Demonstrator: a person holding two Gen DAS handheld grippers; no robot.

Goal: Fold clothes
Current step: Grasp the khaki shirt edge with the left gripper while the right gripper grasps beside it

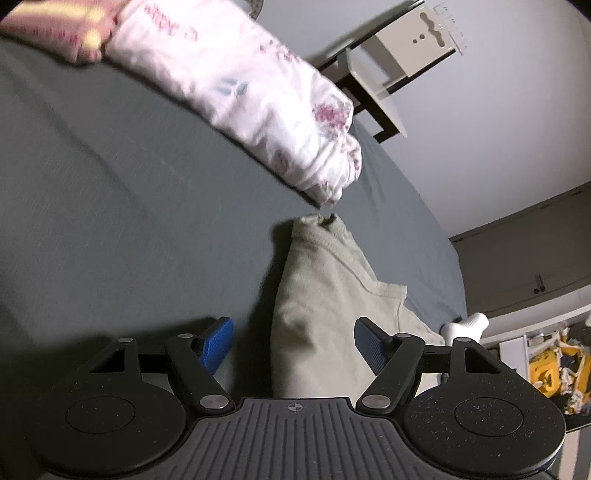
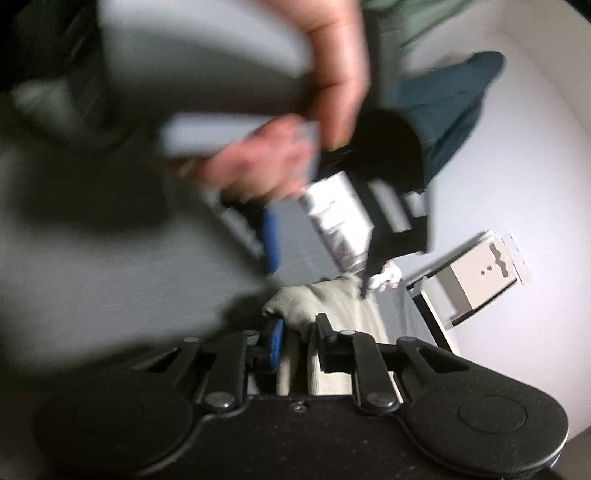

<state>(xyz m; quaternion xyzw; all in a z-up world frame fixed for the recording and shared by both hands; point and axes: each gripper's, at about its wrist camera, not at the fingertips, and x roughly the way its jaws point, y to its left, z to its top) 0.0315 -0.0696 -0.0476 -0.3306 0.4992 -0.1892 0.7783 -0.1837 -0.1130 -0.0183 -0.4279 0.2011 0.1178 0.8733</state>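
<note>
Left wrist view: the left gripper [image 1: 293, 341] hangs wide open over the grey bed [image 1: 110, 203], holding nothing. The beige garment [image 1: 325, 295] lies straight ahead of it, its near end running in between the spread blue pads [image 1: 218, 341], though whether cloth and pads touch cannot be told. The garment's long axis runs away from the gripper, ending in a bunched tip just short of a floral cloth [image 1: 240, 88] lying crosswise beyond. A pink item [image 1: 55, 29] sits at the far left, a white sock [image 1: 467, 325] near the bed's right edge. Pink lettering on the floral cloth is too blurred to read.

Right wrist view: heavily motion-blurred. The right gripper [image 2: 299, 341] appears clamped on a fold of the same beige garment [image 2: 332, 295], its jaws nearly together with cloth bunched between them. Above, a hand [image 2: 295, 140] holds the other gripper, whose blue pad [image 2: 271, 240] hovers just over the garment's far end. That left gripper seems the one free to take the next hold. No brand or label is legible.
</note>
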